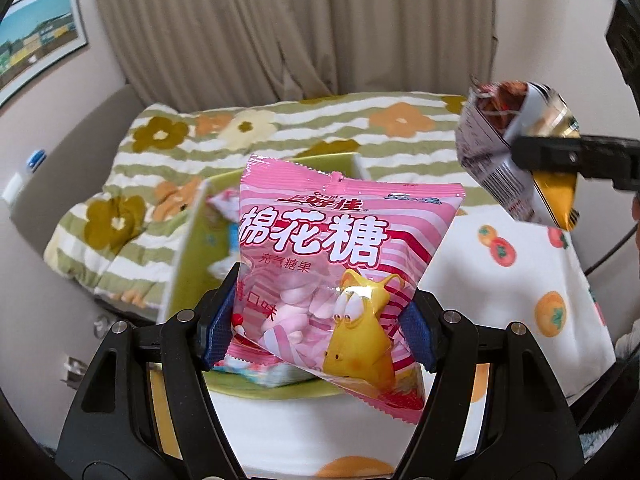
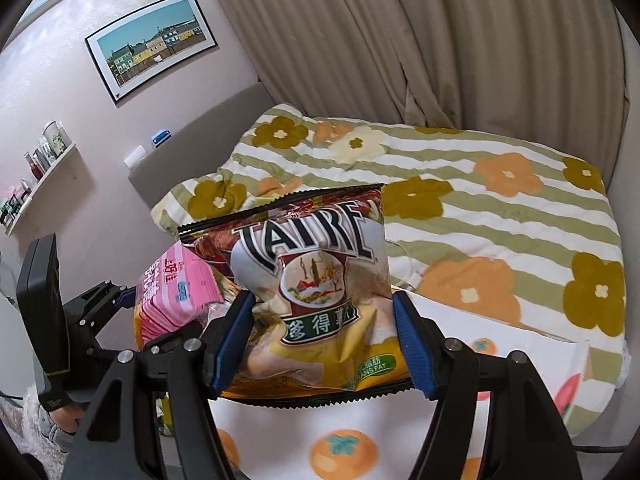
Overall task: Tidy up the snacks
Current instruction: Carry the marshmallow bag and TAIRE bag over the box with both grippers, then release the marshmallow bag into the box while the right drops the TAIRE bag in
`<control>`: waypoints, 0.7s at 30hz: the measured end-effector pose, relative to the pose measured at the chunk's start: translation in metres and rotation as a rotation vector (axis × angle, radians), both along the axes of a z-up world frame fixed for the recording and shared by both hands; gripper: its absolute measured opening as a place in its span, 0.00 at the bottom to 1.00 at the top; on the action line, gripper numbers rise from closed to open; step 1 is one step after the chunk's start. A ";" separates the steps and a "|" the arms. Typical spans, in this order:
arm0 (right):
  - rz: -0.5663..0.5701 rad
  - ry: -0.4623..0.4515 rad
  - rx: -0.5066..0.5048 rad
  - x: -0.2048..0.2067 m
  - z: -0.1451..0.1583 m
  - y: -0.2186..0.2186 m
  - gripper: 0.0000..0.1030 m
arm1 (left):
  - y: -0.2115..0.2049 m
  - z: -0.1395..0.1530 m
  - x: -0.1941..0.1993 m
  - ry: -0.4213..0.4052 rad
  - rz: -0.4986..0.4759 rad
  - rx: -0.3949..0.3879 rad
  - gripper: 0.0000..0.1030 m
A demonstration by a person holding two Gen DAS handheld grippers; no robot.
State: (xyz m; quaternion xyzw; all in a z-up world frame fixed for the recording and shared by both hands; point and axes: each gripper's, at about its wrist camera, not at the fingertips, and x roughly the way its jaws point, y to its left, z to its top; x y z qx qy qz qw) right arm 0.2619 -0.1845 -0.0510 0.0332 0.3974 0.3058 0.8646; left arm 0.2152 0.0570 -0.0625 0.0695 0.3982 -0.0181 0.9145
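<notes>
Marshmallow bag (image 1: 320, 264), pink and glossy with a crimped top edge, sits tilted in the left gripper (image 1: 320, 328), whose blue pads pinch its lower sides above a pale green box (image 1: 188, 248); the box's thin upright walls stand close behind and to the left of the bag, and other wrappers lie inside it. Past the box a green-striped floral quilt (image 1: 280, 128) fills the background, and a white cloth with orange persimmons (image 1: 520, 280) lies to the right. Up at the right edge, well apart from the pink bag, the right gripper (image 1: 560, 156) clamps a crinkled foil chip bag (image 1: 516, 152) in open air. From the right wrist, the right gripper (image 2: 324, 344) grips that chip bag (image 2: 312, 280) by its lower half, the bag upright with serrated seams. Just left and behind it the marshmallow bag (image 2: 176, 300) hangs in the left gripper (image 2: 108, 300), the two bags nearly touching. The persimmon cloth (image 2: 344, 448) lies below, the quilt (image 2: 500, 208) beyond.
</notes>
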 end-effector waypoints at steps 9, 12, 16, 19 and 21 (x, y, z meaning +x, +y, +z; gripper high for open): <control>-0.011 0.021 0.008 -0.008 -0.013 0.086 0.62 | 0.094 -0.008 0.020 0.033 0.037 -0.032 0.66; -0.061 0.031 0.002 -0.012 -0.020 0.108 0.62 | 0.117 -0.019 0.033 0.065 0.016 -0.049 0.66; -0.130 0.043 0.006 -0.020 -0.026 0.123 0.62 | 0.136 -0.038 0.054 0.117 -0.035 -0.064 0.66; -0.181 0.062 0.006 -0.024 -0.034 0.132 0.62 | 0.144 -0.051 0.066 0.137 -0.051 -0.071 0.75; -0.201 0.079 0.006 -0.024 -0.039 0.136 0.62 | 0.148 -0.059 0.071 0.148 -0.054 -0.085 0.99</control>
